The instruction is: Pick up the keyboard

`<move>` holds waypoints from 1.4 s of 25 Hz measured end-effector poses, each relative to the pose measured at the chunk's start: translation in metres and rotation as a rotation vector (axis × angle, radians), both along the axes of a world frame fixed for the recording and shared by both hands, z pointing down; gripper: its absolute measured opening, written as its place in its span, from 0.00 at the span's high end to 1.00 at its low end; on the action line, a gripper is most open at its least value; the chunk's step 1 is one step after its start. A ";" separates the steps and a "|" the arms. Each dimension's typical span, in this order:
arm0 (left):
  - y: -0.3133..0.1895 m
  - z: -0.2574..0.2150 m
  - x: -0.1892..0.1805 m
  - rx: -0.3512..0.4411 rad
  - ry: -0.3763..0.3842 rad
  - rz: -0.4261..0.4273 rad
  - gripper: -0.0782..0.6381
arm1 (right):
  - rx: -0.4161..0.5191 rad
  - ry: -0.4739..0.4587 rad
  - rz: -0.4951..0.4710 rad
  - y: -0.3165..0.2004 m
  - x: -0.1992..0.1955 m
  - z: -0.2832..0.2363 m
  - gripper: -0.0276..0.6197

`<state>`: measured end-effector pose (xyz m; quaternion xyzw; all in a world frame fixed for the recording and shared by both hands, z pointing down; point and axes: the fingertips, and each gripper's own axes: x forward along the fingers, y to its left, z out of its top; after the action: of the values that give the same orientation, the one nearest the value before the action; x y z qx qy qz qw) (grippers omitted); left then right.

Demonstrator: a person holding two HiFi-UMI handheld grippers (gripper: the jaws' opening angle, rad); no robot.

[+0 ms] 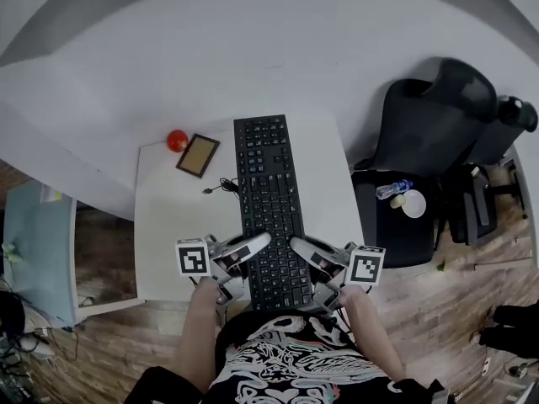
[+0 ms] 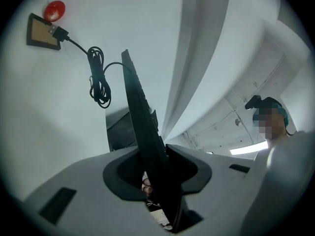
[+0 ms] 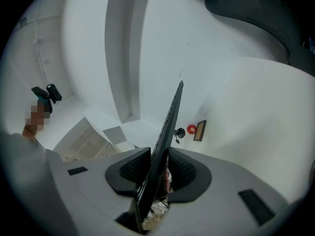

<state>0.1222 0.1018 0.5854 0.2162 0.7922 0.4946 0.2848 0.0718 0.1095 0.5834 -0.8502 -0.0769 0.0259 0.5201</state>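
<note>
A black keyboard lies lengthwise over the white table, and its near end reaches the table's front edge. My left gripper is shut on the left side of that near end. My right gripper is shut on the right side. In the left gripper view the keyboard runs edge-on out of the jaws of the left gripper. The right gripper view shows the same, with the keyboard clamped in the right gripper. I cannot tell whether the keyboard is off the table.
The keyboard's coiled cable trails on the table to its left. Behind it are a red ball and a small framed brown board. A black office chair and a stool with a bottle stand to the right.
</note>
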 end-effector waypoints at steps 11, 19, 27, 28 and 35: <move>-0.006 -0.028 -0.005 -0.063 0.016 -0.005 0.73 | -0.050 0.024 0.006 -0.006 -0.005 -0.029 0.76; -0.007 -0.038 -0.006 -0.098 0.016 -0.010 0.73 | -0.085 0.025 0.006 -0.008 -0.007 -0.037 0.76; -0.007 -0.037 -0.005 -0.106 0.026 -0.006 0.73 | -0.084 0.038 0.020 -0.008 -0.006 -0.037 0.76; -0.007 -0.038 -0.005 -0.105 0.026 -0.004 0.73 | -0.084 0.037 0.020 -0.009 -0.007 -0.037 0.77; -0.008 -0.037 -0.006 -0.091 0.014 0.008 0.73 | -0.086 0.028 0.026 -0.010 -0.008 -0.038 0.76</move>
<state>0.1160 0.0934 0.5481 0.2032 0.8168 0.4576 0.2865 0.0643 0.0994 0.5454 -0.8704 -0.0796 0.0478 0.4836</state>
